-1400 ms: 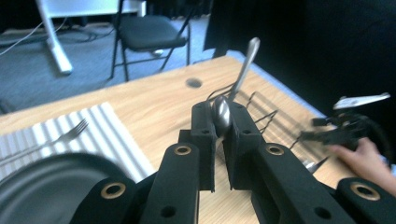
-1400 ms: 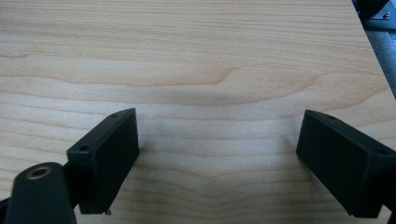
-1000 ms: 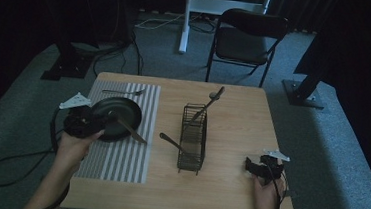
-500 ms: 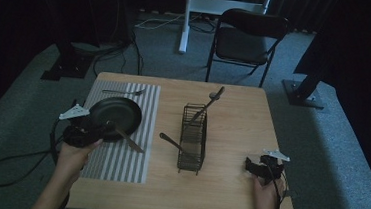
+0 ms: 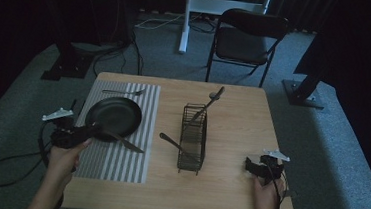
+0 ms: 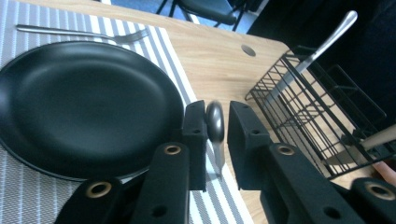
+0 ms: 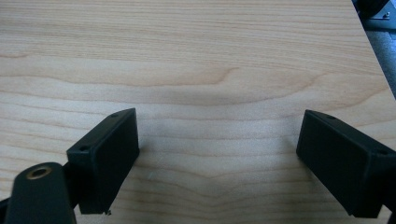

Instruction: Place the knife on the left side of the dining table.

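Steel table knife (image 6: 215, 122) sits between your left gripper's (image 6: 215, 128) just-loosening jaws, not clamped, its long axis running toward the striped placemat's (image 5: 118, 164) right edge beside the black round plate (image 5: 115, 115), while your right gripper (image 7: 217, 154) rests spread wide.

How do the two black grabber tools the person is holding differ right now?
The left gripper has its jaws close together with a knife handle between them; the right gripper has its jaws wide apart with nothing between them. The left sits over the striped placemat beside the black plate; the right sits over bare table. Both have black jaws.
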